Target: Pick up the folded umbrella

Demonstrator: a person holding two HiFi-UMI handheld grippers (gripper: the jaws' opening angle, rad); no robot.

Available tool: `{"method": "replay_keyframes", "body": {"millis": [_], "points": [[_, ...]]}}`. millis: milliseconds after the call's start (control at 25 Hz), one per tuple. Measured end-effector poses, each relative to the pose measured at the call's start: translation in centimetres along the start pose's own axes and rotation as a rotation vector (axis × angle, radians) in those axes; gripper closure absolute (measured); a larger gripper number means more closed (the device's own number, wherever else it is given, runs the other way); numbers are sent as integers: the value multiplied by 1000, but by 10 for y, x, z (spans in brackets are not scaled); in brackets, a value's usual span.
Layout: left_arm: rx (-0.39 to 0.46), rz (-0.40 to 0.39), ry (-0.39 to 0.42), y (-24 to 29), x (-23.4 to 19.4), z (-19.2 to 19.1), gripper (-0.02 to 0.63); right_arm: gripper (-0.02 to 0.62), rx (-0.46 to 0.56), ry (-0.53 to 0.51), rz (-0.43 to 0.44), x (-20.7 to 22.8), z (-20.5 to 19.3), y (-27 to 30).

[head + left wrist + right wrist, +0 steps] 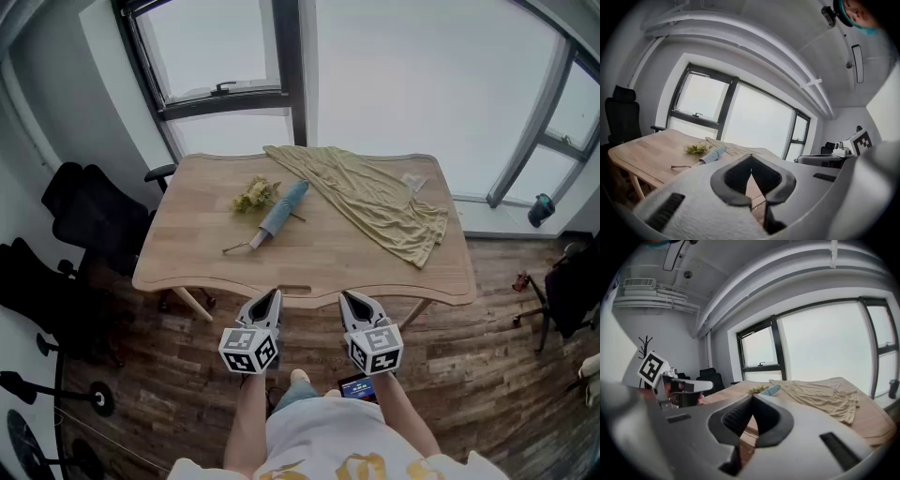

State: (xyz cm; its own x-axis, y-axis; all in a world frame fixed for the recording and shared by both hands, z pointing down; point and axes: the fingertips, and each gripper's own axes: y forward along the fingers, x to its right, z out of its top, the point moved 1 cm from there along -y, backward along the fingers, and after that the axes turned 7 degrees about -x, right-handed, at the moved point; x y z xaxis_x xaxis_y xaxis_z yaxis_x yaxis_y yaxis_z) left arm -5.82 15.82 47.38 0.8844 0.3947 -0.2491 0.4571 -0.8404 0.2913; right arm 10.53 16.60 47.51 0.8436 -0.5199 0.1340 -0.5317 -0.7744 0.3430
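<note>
Head view: my left claw (270, 298) and right claw (349, 300) hang short of the tabletop (328, 272). The folded umbrella (279, 212) lies mid-tabletop, touching a flower sprig (253, 195).

Left gripper view: jaws pinched together, empty.

Right gripper view: likewise (nothing between).

Arriving closed, I'd likely shove the umbrella aside.

Left hand-held gripper (275, 293) and right hand-held gripper (345, 295) side by side — jaws closed, empty, pointing slightly downward

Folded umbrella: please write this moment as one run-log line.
phase: not started | folded umbrella: lying on table, untouched | left gripper: shut, empty | right gripper: shut, empty
</note>
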Motion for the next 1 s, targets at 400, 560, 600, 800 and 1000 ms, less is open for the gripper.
{"method": "replay_keyframes", "body": {"millis": [400,560,600,800,1000], "points": [[6,-72,-34,-12,13,2,588,586,-1,-4,8,-10,0,-6],[-2,-101,-57,-19,18,-1,588,586,7,18,10,-13,-1,-11],[5,-110,-75,-22,19,-1,588,586,8,18,13,-14,-2,-12],[-25,-106,-68,-27,19,-8,588,586,2,24,30,-21,-8,-13],[-61,-85,-19,-20,13,-9,587,586,-10,9,31,-24,-7,-3]]}}
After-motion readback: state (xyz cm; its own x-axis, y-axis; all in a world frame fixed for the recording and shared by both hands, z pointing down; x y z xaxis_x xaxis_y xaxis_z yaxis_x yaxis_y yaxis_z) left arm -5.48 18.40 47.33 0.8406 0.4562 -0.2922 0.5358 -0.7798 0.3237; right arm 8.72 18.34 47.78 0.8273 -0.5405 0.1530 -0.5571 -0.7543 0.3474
